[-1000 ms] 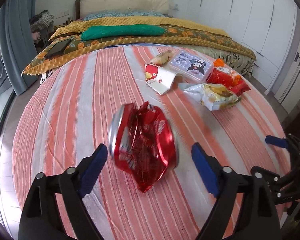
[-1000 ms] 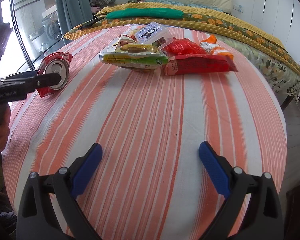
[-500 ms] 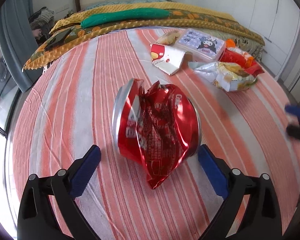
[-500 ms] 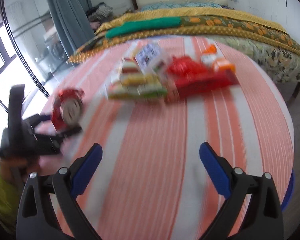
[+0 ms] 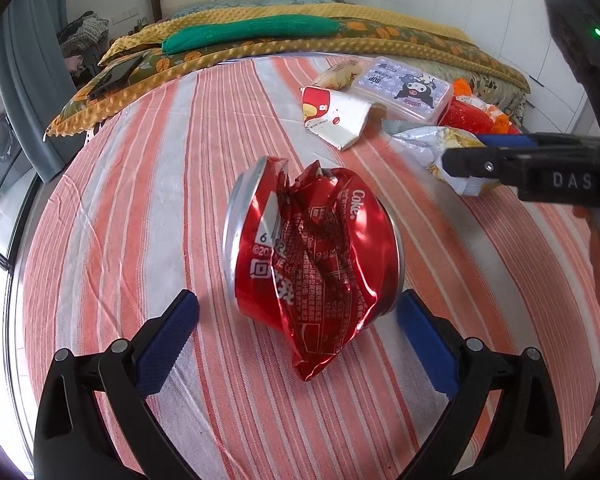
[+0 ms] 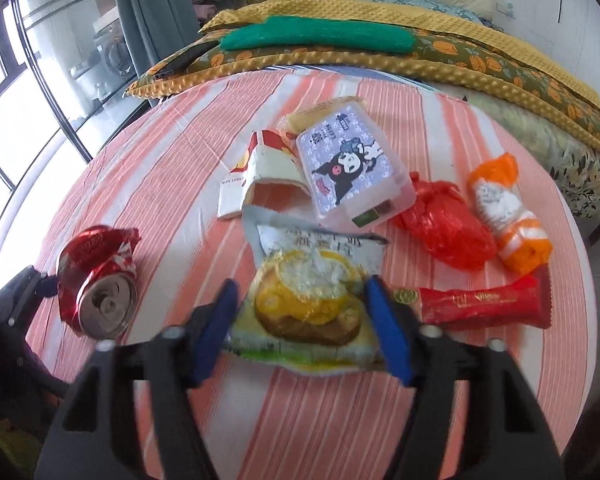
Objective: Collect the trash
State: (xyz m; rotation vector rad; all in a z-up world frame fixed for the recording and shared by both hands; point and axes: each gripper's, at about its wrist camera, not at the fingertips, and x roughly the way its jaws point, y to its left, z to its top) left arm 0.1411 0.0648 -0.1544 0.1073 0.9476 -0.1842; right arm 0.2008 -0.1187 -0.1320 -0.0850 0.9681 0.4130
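A crushed red Coke can (image 5: 312,248) lies on the striped tablecloth (image 5: 140,200). My left gripper (image 5: 296,320) is open, its blue pads either side of the can's near end, not closed on it. The can also shows in the right wrist view (image 6: 98,280). My right gripper (image 6: 304,312) is partly closed around a yellow-green snack packet (image 6: 312,300); its pads stand at the packet's edges, and whether they press it is unclear. The right gripper also shows in the left wrist view (image 5: 500,156) over the same packet (image 5: 444,148).
Other trash lies on the table: a white and red carton (image 6: 260,176), a clear box with a cartoon lid (image 6: 352,168), a red plastic bag (image 6: 444,224), an orange wrapper (image 6: 504,212), a red stick packet (image 6: 484,304). A bed (image 6: 380,40) stands behind.
My right gripper swung forward over the table to the snack packet and narrowed around it. My left gripper moved closer around the can.
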